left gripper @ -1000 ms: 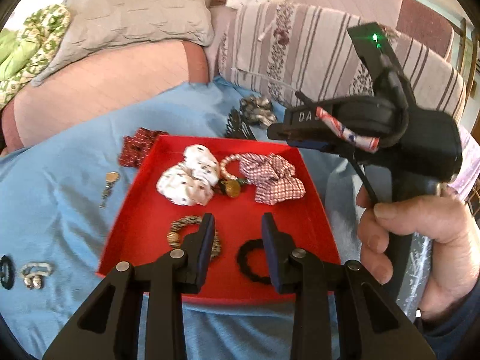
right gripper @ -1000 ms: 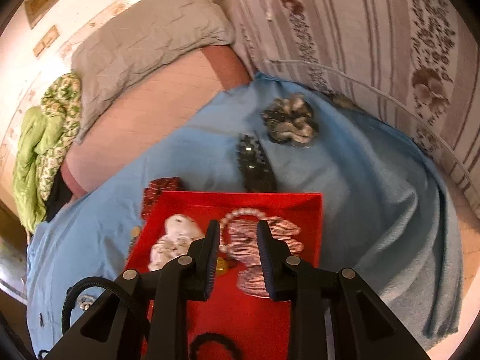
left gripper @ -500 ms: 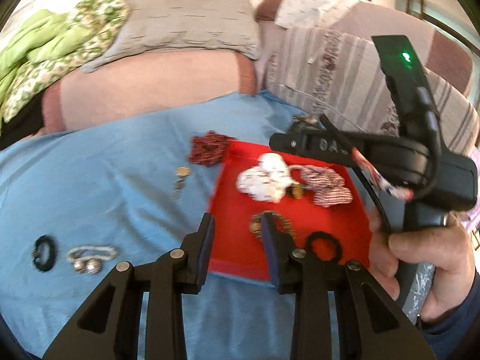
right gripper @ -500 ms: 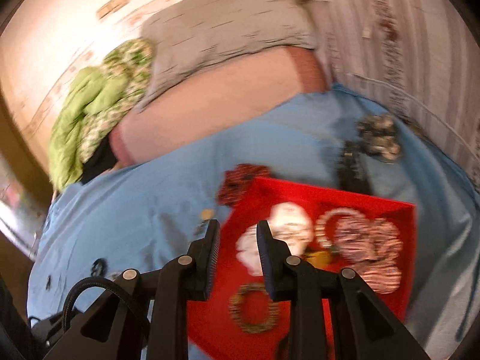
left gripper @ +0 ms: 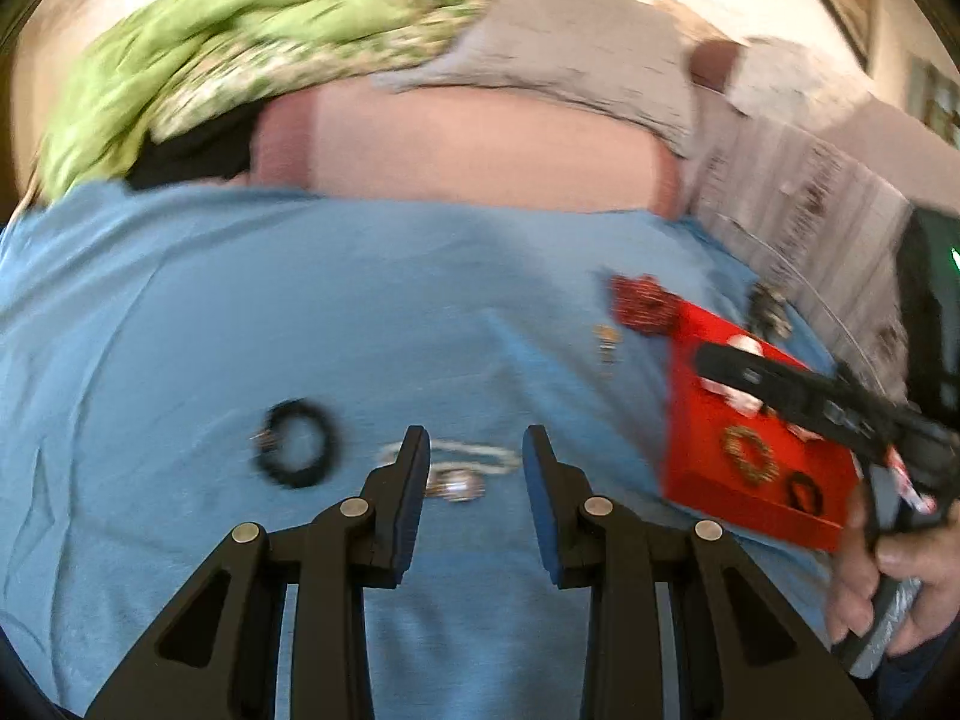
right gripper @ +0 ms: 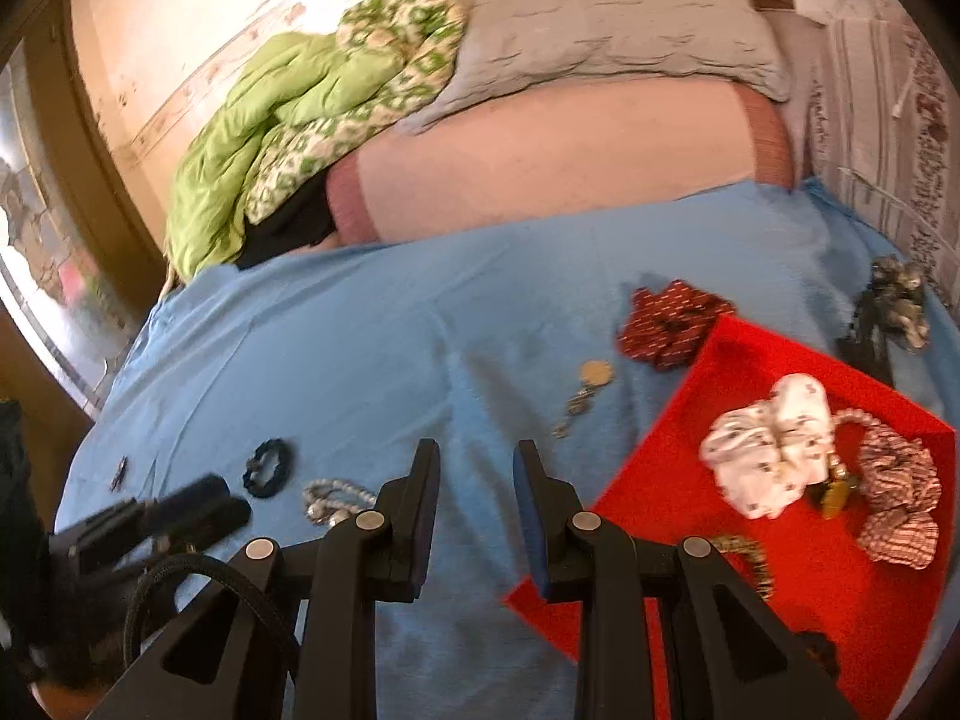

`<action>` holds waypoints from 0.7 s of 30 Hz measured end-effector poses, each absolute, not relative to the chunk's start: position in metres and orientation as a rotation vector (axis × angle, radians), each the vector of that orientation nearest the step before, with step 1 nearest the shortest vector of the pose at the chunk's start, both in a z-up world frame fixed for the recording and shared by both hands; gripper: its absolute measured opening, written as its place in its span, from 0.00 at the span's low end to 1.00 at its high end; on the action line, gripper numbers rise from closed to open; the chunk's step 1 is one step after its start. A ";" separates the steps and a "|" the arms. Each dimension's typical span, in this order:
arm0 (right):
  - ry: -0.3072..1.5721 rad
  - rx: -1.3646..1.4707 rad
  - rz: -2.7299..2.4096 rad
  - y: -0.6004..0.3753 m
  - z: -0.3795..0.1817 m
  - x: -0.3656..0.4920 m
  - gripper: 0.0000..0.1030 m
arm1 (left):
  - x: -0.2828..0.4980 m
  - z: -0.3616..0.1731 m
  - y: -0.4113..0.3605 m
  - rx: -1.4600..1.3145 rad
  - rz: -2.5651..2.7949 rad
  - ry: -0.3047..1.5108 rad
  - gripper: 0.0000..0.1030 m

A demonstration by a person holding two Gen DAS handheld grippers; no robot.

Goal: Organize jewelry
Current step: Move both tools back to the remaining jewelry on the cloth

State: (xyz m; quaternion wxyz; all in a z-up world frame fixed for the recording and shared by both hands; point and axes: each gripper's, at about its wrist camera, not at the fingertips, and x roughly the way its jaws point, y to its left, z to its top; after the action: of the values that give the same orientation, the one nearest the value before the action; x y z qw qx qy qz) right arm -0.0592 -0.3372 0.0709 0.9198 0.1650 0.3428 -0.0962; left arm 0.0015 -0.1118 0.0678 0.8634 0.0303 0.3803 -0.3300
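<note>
- Left tongs (left gripper: 475,450): spread, empty, aimed at the pearl bracelet (left gripper: 462,465) lying on the blue bedsheet (left gripper: 300,312). The bracelet sits between and just beyond the tips; no contact visible.
- Right tongs (right gripper: 474,468): spread, empty, above bare sheet just beside the red tray (right gripper: 660,480).
- Still loose on the sheet: black hair tie (left gripper: 297,450) just beside the bracelet, pendant (right gripper: 585,393), dark red scrunchie (right gripper: 669,321) against the tray's far corner.
- Tray already holds a white scrunchie (right gripper: 774,450), a checked scrunchie (right gripper: 900,495) and a beaded ring (left gripper: 747,459).
- Judged step: left-side pickup of the bracelet. The left view is blurred, so settle before closing.
- Advice: come straight down over the metal clasp end (left gripper: 456,486), pads astride it, and close on the beads, not the sheet.
- Risk: soft bedding gives; tips may snag cloth or nudge the strand aside. Lift slowly and check that it hangs free.
</note>
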 end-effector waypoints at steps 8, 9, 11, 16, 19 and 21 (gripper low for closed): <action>0.753 0.342 -0.140 -0.317 0.056 -0.041 0.27 | 0.052 0.035 -0.067 0.000 -0.573 0.902 0.30; 0.758 0.343 -0.135 -0.314 0.055 -0.038 0.27 | 0.057 0.031 -0.065 -0.003 -0.569 0.911 0.30; 0.769 0.351 -0.126 -0.311 0.051 -0.033 0.27 | 0.066 0.026 -0.064 0.001 -0.554 0.924 0.30; 0.797 0.342 -0.108 -0.301 0.043 -0.022 0.27 | 0.085 0.017 -0.066 0.005 -0.537 0.945 0.30; 0.807 0.348 -0.101 -0.298 0.040 -0.017 0.27 | 0.097 0.007 -0.068 -0.006 -0.530 0.966 0.30; 0.817 0.358 -0.095 -0.298 0.036 -0.013 0.27 | 0.101 0.000 -0.074 0.003 -0.531 0.978 0.30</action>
State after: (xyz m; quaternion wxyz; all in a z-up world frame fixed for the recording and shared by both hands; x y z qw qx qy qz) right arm -0.0126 -0.2976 0.0358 0.9010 0.1732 0.3951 -0.0460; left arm 0.1014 -0.0736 0.0001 0.8492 0.0014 0.4640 -0.2520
